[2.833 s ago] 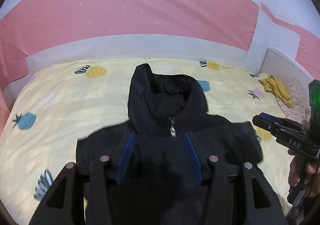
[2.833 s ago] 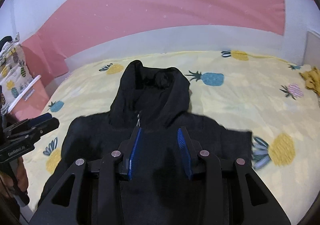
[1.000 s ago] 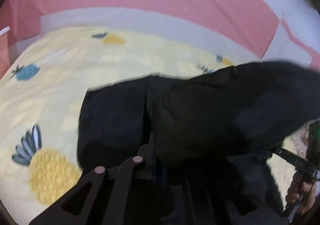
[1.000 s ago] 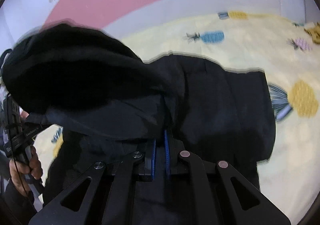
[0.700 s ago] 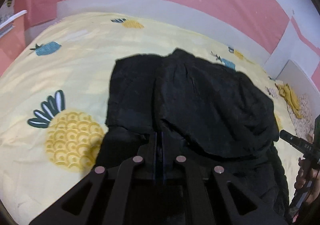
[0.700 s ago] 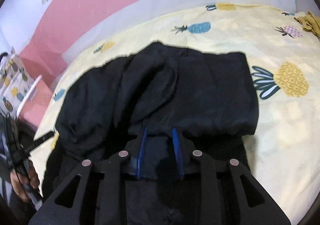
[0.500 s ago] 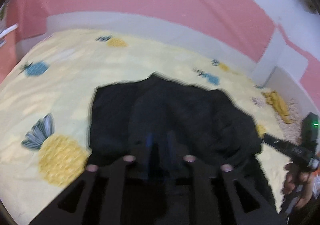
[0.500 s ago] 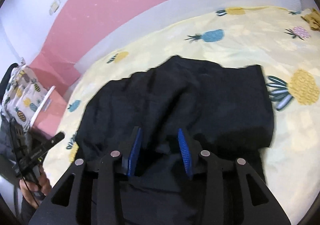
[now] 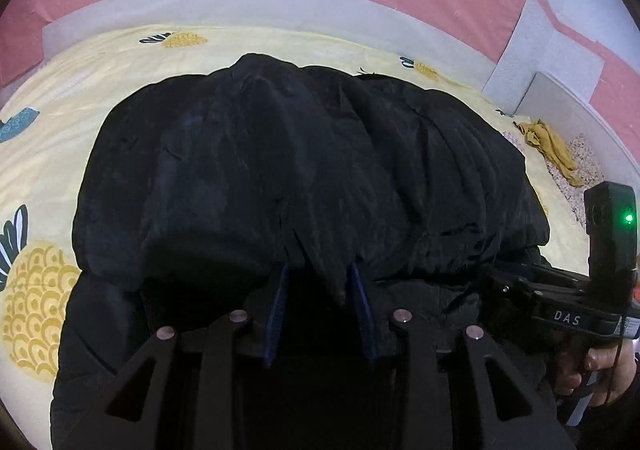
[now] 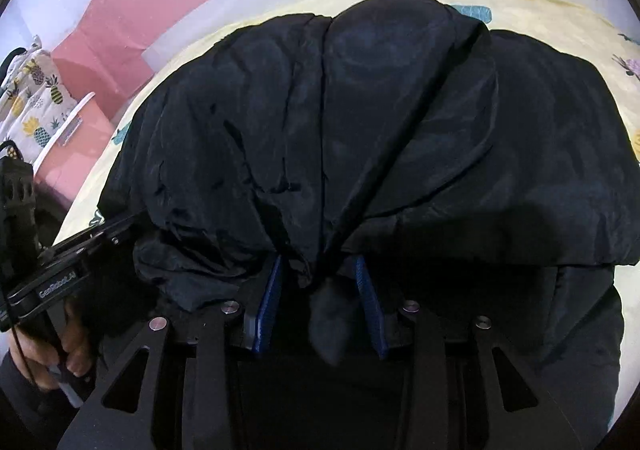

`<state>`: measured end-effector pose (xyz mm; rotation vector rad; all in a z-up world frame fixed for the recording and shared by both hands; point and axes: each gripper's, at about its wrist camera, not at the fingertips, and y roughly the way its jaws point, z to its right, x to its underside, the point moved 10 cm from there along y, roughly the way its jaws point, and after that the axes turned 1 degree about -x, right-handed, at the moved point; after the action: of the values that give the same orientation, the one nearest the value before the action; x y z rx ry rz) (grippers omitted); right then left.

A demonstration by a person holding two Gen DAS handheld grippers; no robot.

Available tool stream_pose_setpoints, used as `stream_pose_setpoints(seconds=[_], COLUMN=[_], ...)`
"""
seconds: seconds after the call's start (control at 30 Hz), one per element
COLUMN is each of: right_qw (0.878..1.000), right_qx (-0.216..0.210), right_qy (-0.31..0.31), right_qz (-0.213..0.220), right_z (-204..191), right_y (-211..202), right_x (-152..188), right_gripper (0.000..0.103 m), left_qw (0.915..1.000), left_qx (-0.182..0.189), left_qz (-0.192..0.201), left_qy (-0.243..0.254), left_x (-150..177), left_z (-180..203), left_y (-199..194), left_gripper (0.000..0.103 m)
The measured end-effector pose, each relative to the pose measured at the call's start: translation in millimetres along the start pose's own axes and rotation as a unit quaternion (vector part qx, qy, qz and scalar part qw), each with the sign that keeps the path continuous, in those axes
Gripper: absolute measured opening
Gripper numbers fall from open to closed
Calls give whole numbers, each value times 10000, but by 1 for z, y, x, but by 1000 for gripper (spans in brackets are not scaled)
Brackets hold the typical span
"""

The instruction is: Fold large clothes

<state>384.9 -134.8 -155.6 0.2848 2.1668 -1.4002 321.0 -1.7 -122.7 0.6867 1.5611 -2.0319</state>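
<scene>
The black jacket [image 9: 304, 178], spread flat with hood out earlier, now lies doubled toward the bed's [image 9: 48, 138] near edge, both grippers parted again.

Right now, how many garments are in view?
2: the black jacket spread mid-bed; a crumpled yellow garment beyond the bed's far right edge. More may hide underneath.

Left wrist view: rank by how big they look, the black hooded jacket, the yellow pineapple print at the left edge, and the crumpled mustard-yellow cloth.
1. Black hooded jacket, by far.
2. Yellow pineapple print.
3. Crumpled mustard-yellow cloth, though it lies farther off, so its true size is unsure.
</scene>
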Motion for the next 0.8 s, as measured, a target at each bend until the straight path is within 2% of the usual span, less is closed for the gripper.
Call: stream_pose_setpoints(seconds=[0.13,0.27,0.4,0.47,0.53,0.6,0.7,0.8], right_qw=[10000,9985,9926,9908,9909,9938,9963,9977], right_qx=[-11,10,9,63,180,430,741,489], right_qy=[0,-196,-50,-83,-145,-80,72,170], right_qz=[-21,509,1210,1349,1323,1025,438,433], right_z=[-2,0,12,16,23,37,60,69], right_y=[-14,-61,-102,-104,-92,-62,-21,-11], right_x=[-4,-25,-68,-89,-106,-112,-92,-69], right_gripper=[39,39,39,39,39,39,39,39], left_qw=[10000,10000,9991,9981,9974,9974,9969,9973], left_qx=[-71,-58,-133,-102,-210,-451,-680,-625], left_qz=[-62,-74,400,603,679,531,151,147], left_qy=[18,-21,16,-103,-155,-197,-353,-367], left_x=[1,-1,-35,-58,-76,-82,-66,-49], left_z=[3,2,5,5,1,-11,-35,-46], left_y=[-9,-29,-57,-60,-51,-28,2,12], left_gripper=[36,37,37,39,40,40,40,40])
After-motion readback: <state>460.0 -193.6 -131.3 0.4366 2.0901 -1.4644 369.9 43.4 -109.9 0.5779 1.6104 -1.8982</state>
